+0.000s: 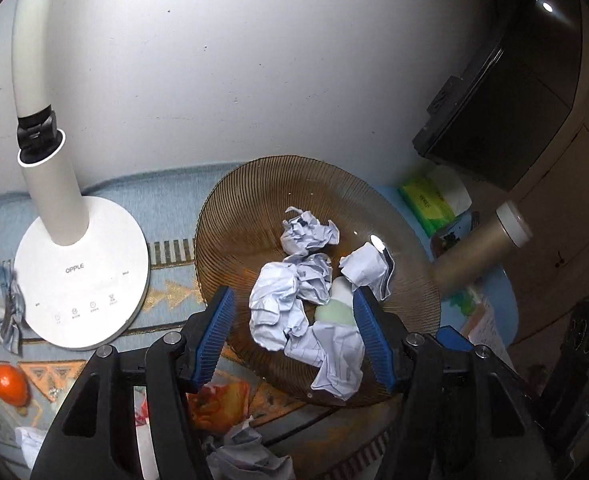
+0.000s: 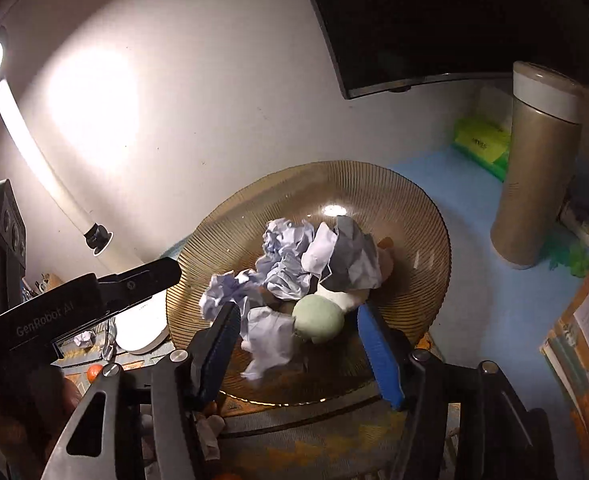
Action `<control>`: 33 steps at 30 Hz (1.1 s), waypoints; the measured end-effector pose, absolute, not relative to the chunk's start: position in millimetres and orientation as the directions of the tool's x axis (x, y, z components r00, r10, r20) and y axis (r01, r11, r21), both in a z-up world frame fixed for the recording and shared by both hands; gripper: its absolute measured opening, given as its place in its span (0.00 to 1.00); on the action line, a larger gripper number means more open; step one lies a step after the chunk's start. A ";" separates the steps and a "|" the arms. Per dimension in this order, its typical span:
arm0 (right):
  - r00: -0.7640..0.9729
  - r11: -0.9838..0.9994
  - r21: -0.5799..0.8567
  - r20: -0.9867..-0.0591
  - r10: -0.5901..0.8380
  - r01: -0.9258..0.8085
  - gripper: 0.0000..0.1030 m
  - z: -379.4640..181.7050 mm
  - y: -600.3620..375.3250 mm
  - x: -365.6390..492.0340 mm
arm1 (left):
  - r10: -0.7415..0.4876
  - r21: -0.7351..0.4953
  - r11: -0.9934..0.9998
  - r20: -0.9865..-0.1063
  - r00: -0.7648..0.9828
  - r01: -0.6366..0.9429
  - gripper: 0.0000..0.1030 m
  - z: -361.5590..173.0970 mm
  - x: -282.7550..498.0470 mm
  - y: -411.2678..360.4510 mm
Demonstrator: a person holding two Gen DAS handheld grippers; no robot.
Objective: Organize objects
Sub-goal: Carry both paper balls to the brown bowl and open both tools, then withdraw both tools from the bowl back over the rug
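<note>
An amber ribbed glass plate (image 1: 230,216) (image 2: 414,208) holds several crumpled white paper balls (image 1: 278,300) (image 2: 290,256) and a pale green and white soft toy (image 1: 334,308) (image 2: 318,316). My left gripper (image 1: 290,324) is open, its blue pads on either side of the paper above the plate's near half. My right gripper (image 2: 298,328) is open too, just above the plate's near rim, with a paper ball and the toy between its pads. The left gripper's black body (image 2: 78,300) shows at the left of the right wrist view.
A white desk lamp (image 1: 82,276) stands left of the plate. An orange (image 1: 9,385), snack wrappers (image 1: 218,404) and loose paper (image 1: 246,456) lie on the patterned cloth. A gold flask (image 2: 534,168), green tissue pack (image 2: 482,140), books (image 2: 582,344) and dark monitor (image 2: 434,20) are at the right.
</note>
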State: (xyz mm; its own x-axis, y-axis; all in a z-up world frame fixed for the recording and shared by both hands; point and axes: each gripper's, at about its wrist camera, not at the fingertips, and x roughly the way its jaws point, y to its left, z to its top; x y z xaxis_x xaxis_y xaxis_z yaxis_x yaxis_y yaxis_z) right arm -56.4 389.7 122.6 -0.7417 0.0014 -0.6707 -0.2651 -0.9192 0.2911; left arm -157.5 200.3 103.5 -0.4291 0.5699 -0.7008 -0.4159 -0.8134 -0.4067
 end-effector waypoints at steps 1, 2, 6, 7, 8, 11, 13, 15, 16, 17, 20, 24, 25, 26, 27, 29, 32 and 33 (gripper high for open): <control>-0.747 -0.922 0.282 -0.664 0.011 -0.265 0.58 124.1 386.5 -49.0 | 0.571 -0.409 -0.813 -0.696 -0.435 -0.414 0.58 104.7 -151.6 193.2; -0.752 -0.925 0.274 -0.659 0.019 -0.263 0.58 126.2 383.3 -42.1 | 0.575 -0.412 -0.812 -0.686 -0.445 -0.413 0.58 107.9 -145.4 184.5; -0.777 -0.934 0.294 -0.629 -0.031 -0.201 0.58 136.2 363.4 -16.1 | 0.553 -0.375 -0.832 -0.607 -0.570 -0.409 0.58 137.4 -102.9 138.2; -0.786 -0.938 0.299 -0.616 -0.049 -0.175 0.58 140.1 355.1 -8.4 | 0.532 -0.349 -0.846 -0.582 -0.614 -0.403 0.58 147.0 -89.2 124.8; -0.797 -0.942 0.299 -0.601 -0.063 -0.151 0.58 143.9 346.1 -0.8 | 0.512 -0.325 -0.859 -0.554 -0.656 -0.396 0.58 156.0 -74.8 112.3; -0.824 -0.960 0.273 -0.557 -0.103 -0.065 0.59 153.8 310.2 25.6 | 0.457 -0.282 -0.889 -0.499 -0.736 -0.361 0.71 171.9 -34.2 73.3; -0.838 -0.972 0.235 -0.535 -0.112 -0.020 0.61 155.4 283.9 42.1 | 0.419 -0.283 -0.905 -0.463 -0.781 -0.318 0.87 171.5 -7.9 46.9; -0.848 -0.979 0.201 -0.515 -0.127 0.025 0.63 150.8 260.2 55.6 | 0.355 -0.266 -0.929 -0.440 -0.825 -0.258 0.93 164.5 14.5 25.1; -0.849 -0.981 0.189 -0.511 -0.134 0.042 0.63 146.5 248.9 61.0 | 0.316 -0.245 -0.943 -0.439 -0.841 -0.226 0.93 157.8 22.6 17.0; -0.846 -0.982 0.180 -0.515 -0.141 0.054 0.63 140.5 238.5 65.1 | 0.272 -0.220 -0.957 -0.448 -0.852 -0.190 0.93 150.1 27.9 8.5; -0.825 -0.981 0.171 -0.539 -0.170 0.090 0.63 112.5 210.9 71.1 | 0.121 -0.132 -0.989 -0.485 -0.866 -0.064 0.93 108.2 34.9 -7.8; -0.799 -0.990 0.068 -0.585 -0.143 0.127 0.63 67.5 180.3 64.6 | 0.097 -0.142 -0.990 -0.584 -0.806 -0.016 0.93 52.3 29.5 -24.3; -0.779 -0.989 0.070 -0.610 -0.144 0.128 0.63 58.9 178.1 60.7 | 0.104 -0.156 -0.988 -0.595 -0.797 -0.012 0.93 45.0 28.5 -26.2; -0.763 -0.987 0.098 -0.626 -0.162 0.129 0.63 53.2 178.9 57.1 | 0.103 -0.159 -0.987 -0.601 -0.793 -0.008 0.93 40.9 26.9 -26.6; -0.754 -0.984 0.127 -0.632 -0.178 0.126 0.63 49.8 181.4 55.0 | 0.104 -0.160 -0.987 -0.601 -0.792 -0.008 0.93 38.1 25.3 -27.1; -0.752 -0.988 0.115 -0.642 -0.152 0.102 0.63 46.9 182.6 51.3 | 0.110 -0.164 -0.986 -0.614 -0.782 -0.010 0.93 34.7 21.6 -27.7; -0.730 -0.991 0.106 -0.670 -0.134 0.084 0.63 40.6 183.1 45.3 | 0.139 -0.185 -0.982 -0.625 -0.768 -0.028 0.93 32.4 21.0 -28.3; -0.724 -0.992 0.095 -0.679 -0.124 0.081 0.63 39.0 181.4 43.7 | 0.143 -0.190 -0.981 -0.627 -0.765 -0.028 0.93 32.7 21.1 -27.5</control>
State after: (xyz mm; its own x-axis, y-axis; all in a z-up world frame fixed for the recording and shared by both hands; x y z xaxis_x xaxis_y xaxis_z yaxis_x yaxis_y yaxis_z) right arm 43.7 181.4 39.0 -0.7237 -0.1240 -0.6789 0.0810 -0.9922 0.0949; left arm 21.1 -27.5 32.7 -0.7654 0.1433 -0.6274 -0.0279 -0.9814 -0.1901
